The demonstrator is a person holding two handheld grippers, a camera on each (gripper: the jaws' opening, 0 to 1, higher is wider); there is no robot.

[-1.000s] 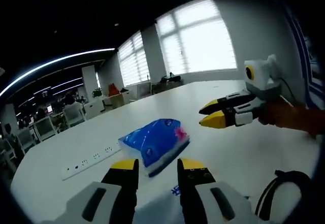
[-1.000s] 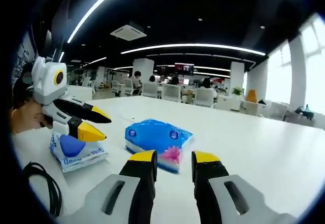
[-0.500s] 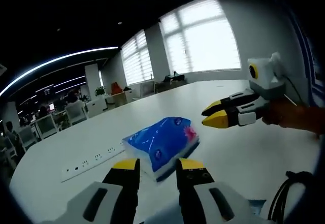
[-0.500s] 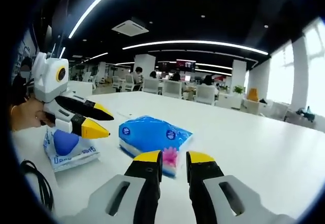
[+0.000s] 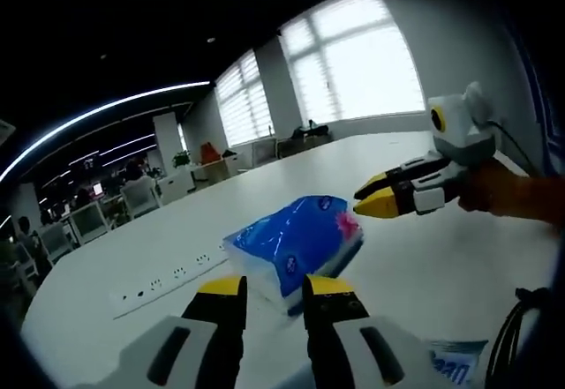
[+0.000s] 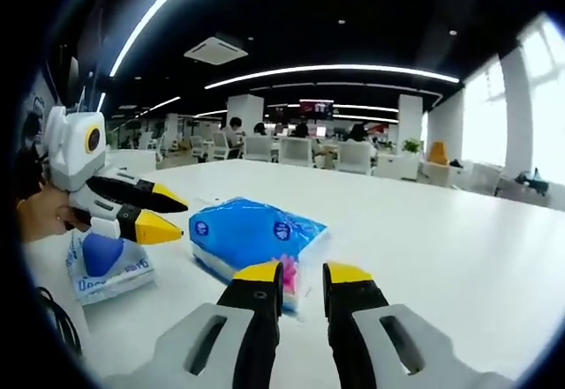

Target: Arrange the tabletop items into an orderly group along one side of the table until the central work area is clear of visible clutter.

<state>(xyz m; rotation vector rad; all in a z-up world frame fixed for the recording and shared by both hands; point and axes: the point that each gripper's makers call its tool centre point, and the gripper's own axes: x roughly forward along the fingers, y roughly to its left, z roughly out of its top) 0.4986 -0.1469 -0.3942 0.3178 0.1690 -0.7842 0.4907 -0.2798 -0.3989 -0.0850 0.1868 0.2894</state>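
Narrowed right hand-held gripper (image 6: 300,276) — jaws flanking blue tissue pack (image 6: 252,235).

A wide open-plan office lies under a dark ceiling (image 6: 371,1) with long white light strips (image 6: 335,71). Tall bright windows with blinds (image 5: 357,58) line one wall; white chairs (image 6: 297,151) stand beyond.
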